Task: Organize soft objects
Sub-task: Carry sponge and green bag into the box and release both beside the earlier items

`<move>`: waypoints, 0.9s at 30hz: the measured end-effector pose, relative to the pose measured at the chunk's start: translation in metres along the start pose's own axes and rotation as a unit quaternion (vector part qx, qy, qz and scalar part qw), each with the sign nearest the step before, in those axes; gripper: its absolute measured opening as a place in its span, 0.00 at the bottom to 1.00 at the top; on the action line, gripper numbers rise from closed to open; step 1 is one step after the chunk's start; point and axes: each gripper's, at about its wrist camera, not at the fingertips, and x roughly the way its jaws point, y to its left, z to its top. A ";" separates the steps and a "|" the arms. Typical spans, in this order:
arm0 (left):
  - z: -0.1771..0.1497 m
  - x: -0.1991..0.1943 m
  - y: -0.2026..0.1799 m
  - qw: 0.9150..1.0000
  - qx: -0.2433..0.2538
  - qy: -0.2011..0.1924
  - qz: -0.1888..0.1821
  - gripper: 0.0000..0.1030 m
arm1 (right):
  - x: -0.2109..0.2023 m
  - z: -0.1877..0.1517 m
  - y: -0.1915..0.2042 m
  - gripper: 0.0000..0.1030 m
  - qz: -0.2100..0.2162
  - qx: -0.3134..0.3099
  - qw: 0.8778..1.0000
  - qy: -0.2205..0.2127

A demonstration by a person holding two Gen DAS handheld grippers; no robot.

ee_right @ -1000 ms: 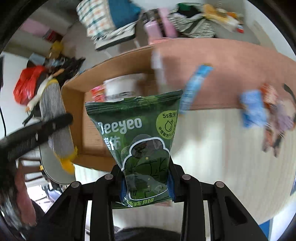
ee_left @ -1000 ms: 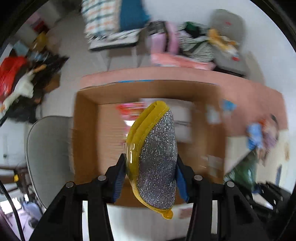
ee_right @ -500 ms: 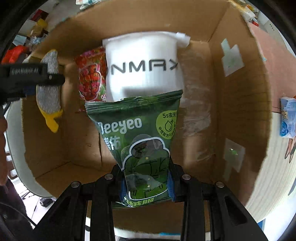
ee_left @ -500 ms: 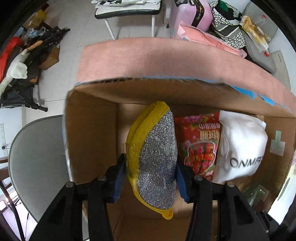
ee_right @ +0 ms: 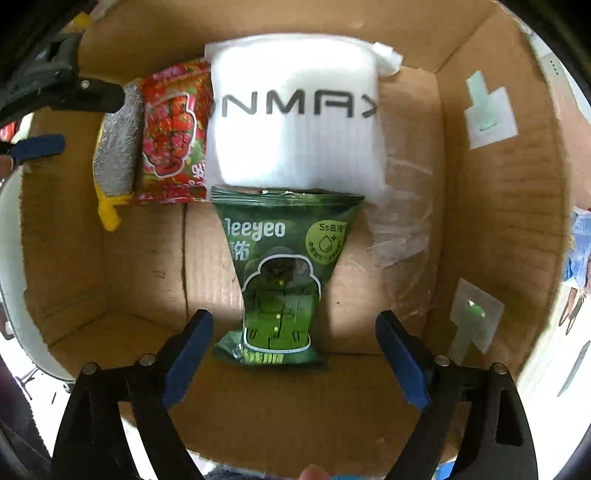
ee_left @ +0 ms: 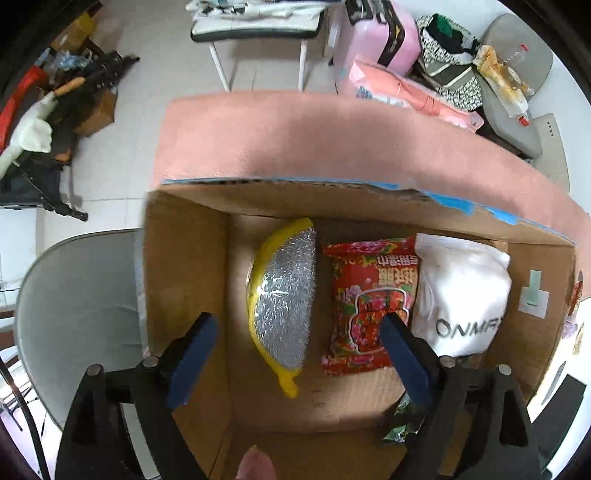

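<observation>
Both jaws have just sprung wide: the left hand-held gripper (ee_left: 299, 363) drops the yellow scrubber (ee_left: 284, 299), the right hand-held gripper (ee_right: 293, 360) the green wipes pack (ee_right: 282, 273), inside the cardboard box (ee_right: 498, 206). Best now to lift straight up, clear of the packets.

place: lived-in home room | floor: pale tiles (ee_left: 122, 155) | furniture: white bench (ee_left: 255, 27), grey chair (ee_left: 81, 295) | clutter: pink suitcase (ee_left: 384, 40), heaped bags and clothes (ee_left: 450, 74) | packing: cardboard box (ee_left: 184, 266) on pink-topped table (ee_left: 295, 136)
</observation>
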 end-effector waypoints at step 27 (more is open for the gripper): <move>-0.169 -0.114 -0.028 0.988 -0.011 -0.157 -0.006 1.00 | -0.155 -0.106 -0.028 1.00 0.064 -0.019 0.984 -0.164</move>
